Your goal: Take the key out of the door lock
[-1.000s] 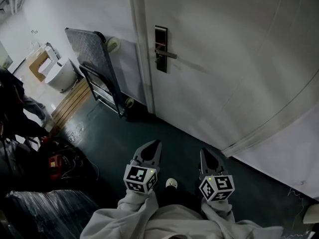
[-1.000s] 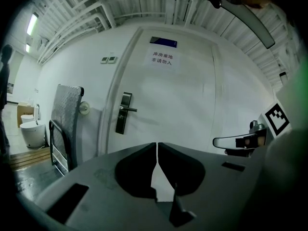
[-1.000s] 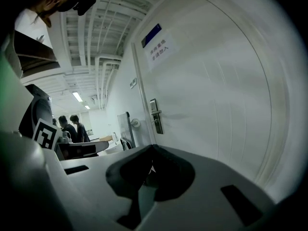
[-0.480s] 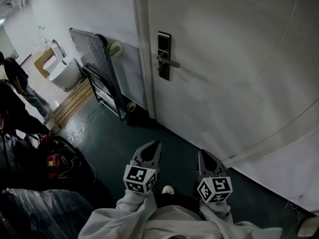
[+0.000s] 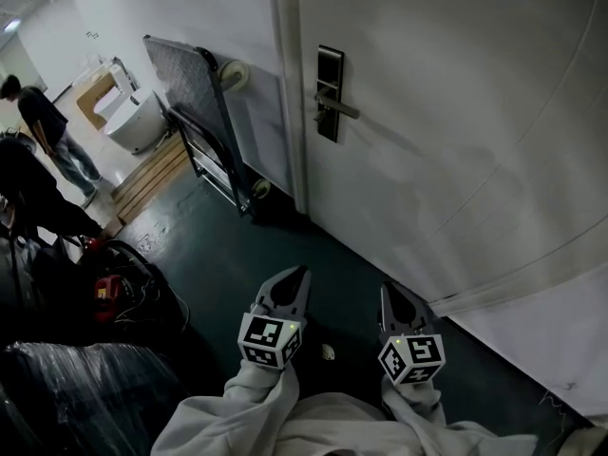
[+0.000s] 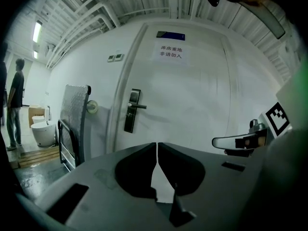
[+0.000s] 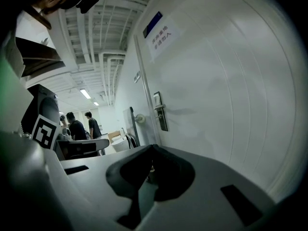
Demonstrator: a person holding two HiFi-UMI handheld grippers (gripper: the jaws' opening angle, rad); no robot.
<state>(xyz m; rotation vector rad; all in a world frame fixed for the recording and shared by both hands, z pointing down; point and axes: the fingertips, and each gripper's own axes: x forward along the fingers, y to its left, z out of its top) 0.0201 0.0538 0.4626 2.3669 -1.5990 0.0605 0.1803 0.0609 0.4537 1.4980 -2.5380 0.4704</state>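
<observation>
Head view: a white door (image 5: 456,112) is seen filling the upper right of the frame, with the dark lock plate (image 5: 329,76) and its handle (image 5: 340,108) at upper centre. The key is too small to be made out on the plate. The left gripper (image 5: 299,274) and right gripper (image 5: 388,291) are held low at bottom centre over the dark floor (image 5: 218,255), well apart from the lock, both pointed up the frame toward the door. A folded cart (image 5: 195,112) is leaned on the wall left of the door, and a person (image 5: 43,122) is noted at far upper left. Left gripper view: the jaws are seen pressed together at the tips with nothing between them; the lock plate is framed just above them, left of centre, and a paper notice (image 6: 171,52) is posted high on the door. Right gripper view: the jaws are likewise closed on nothing, with the lock plate at mid-frame above them.
</observation>
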